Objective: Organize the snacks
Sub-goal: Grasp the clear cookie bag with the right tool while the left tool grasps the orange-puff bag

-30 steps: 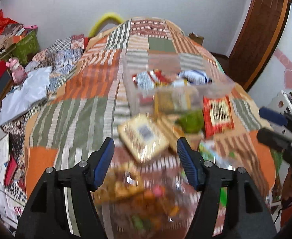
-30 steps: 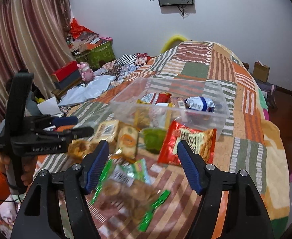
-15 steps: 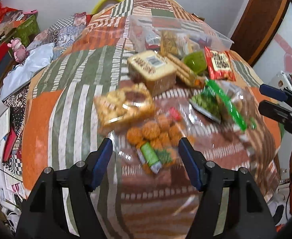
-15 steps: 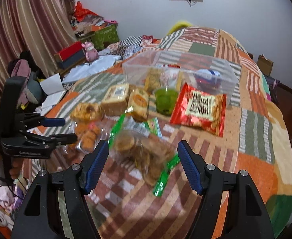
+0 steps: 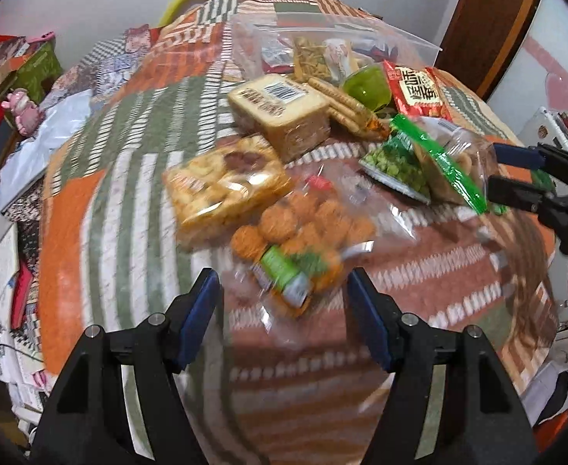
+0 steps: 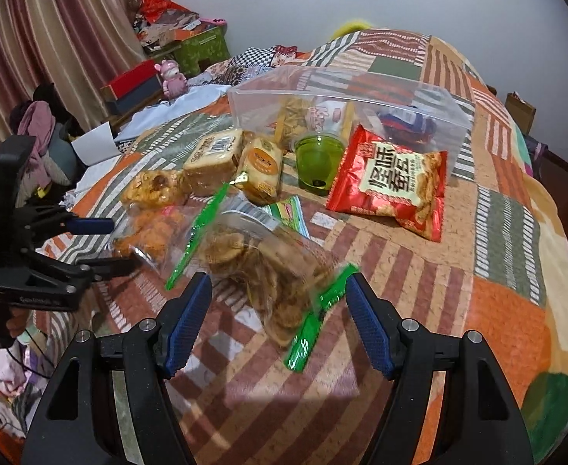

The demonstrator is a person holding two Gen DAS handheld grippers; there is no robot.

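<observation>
Snack packs lie on a patchwork quilt [image 5: 136, 128]. My left gripper [image 5: 284, 302] is open just above a clear bag of round orange cookies [image 5: 303, 228]; the bag lies ahead of the jaws, untouched. Beside it sit a yellow biscuit pack [image 5: 225, 190] and a boxed cake [image 5: 284, 112]. My right gripper [image 6: 278, 310] is open over a clear green-edged bag of brown crackers [image 6: 268, 267], whose near end lies between the blue pads [image 6: 189, 321] without contact. A clear plastic bin [image 6: 346, 93] behind holds several snacks. A red chip bag [image 6: 392, 186] and a green cup [image 6: 318, 159] lie before it.
A green pea packet [image 5: 396, 162] lies right of the cookies. The bed's left side drops to clutter: papers, a red box [image 6: 132, 81], a pink toy [image 6: 173, 73] and a green box [image 6: 202, 44]. A curtain [image 6: 51, 38] hangs at left, a brown door [image 5: 489, 19] at right.
Both grippers have come down and tilted toward the bed, so the snack packs now fill the views. The cookie bag and cracker bag lie closer to the jaws. Neither gripper's opening has changed.
</observation>
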